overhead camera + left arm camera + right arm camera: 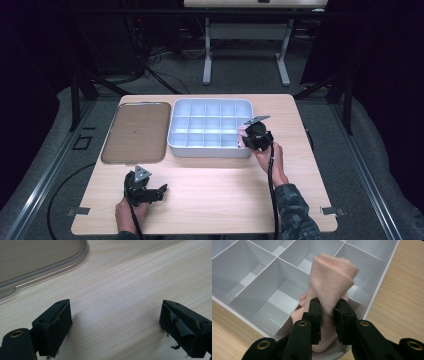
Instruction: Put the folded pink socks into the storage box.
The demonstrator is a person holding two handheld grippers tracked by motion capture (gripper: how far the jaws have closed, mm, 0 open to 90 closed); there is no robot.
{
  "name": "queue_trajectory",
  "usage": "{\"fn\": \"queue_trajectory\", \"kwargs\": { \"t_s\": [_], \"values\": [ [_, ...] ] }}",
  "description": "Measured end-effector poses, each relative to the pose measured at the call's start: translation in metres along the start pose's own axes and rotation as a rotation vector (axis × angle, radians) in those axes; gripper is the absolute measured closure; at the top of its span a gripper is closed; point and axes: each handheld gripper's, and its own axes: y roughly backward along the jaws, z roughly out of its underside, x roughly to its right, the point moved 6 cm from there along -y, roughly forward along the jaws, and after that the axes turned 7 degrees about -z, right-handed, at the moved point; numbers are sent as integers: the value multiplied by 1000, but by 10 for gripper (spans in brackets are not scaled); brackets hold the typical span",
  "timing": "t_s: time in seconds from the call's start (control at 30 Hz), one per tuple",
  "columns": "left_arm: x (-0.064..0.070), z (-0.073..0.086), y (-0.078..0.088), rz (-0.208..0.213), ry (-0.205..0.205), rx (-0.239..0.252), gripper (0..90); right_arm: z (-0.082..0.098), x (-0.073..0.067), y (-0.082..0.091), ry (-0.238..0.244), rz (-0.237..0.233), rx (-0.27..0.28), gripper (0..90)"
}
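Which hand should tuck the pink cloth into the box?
The right. The right gripper already pinches the pink cloth over the white divided box's near-right corner. The left gripper is open over bare table.

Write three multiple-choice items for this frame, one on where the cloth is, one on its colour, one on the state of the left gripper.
1. Where is the cloth?
A. On the flat tray
B. At the near right corner of the divided bin
C. On the bare table beside the left gripper

2. What colour is the cloth?
A. Pale pink
B. Dark blue
C. Green

3. How stands the left gripper?
A. Shut on the cloth
B. Shut on nothing
C. Open over bare table

Answers:
1 B: the right gripper pinches the folded cloth over the corner compartment of the white divided bin, away from the flat tray.
2 A: the right gripper view shows it pale pink.
3 C: its jaws stand wide apart with only the table between them.
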Motion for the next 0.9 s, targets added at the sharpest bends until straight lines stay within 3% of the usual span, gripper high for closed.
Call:
{"fn": "queue_trajectory", "kwargs": {
  "t_s": [0.43, 0.57, 0.9],
  "values": [
    [0, 0, 0, 0, 0, 0, 107, 4, -2, -2, 14, -2, -54, 753],
    [0, 0, 0, 0, 0, 0, 107, 4, -2, -2, 2, -8, -48, 731],
    [0, 0, 0, 3, -1, -1, 107, 1, -3, 22, -52, -83, 67, 406]
  ]
}}
